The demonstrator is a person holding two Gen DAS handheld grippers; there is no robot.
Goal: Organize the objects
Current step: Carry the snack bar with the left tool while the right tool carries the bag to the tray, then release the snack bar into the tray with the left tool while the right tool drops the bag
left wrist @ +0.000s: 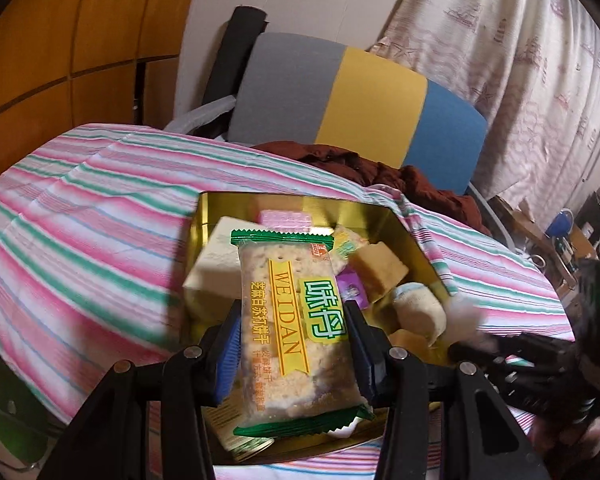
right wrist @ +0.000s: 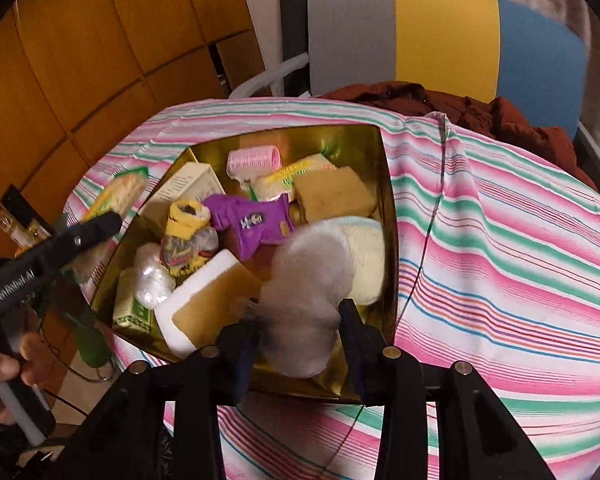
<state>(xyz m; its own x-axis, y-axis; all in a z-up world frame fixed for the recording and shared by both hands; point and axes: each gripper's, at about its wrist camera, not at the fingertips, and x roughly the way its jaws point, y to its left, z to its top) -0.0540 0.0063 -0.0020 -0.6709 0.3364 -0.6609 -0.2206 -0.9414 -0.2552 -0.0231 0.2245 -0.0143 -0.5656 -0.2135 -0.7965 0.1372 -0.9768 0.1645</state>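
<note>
Two grippers are working over a table draped in a pink, green and white striped cloth [right wrist: 500, 240], with a grey, yellow and blue chair [right wrist: 440, 32] standing behind it and a rust-brown garment [right wrist: 480, 116] lying at the far edge. Sitting on the cloth is a gold tin [right wrist: 388, 184], crowded with a tan sponge [right wrist: 336, 196], a purple packet [right wrist: 256, 220], a pink hair roller [right wrist: 254, 162] and small boxes. Held over the tin's near side, the left gripper [left wrist: 294, 344] is clamping a Weidan cracker packet [left wrist: 296, 336] between its blue pads. At the tin's near edge the right gripper [right wrist: 298, 340] is pinching a blurred white fluffy puff [right wrist: 308, 292] between its jaws
</note>
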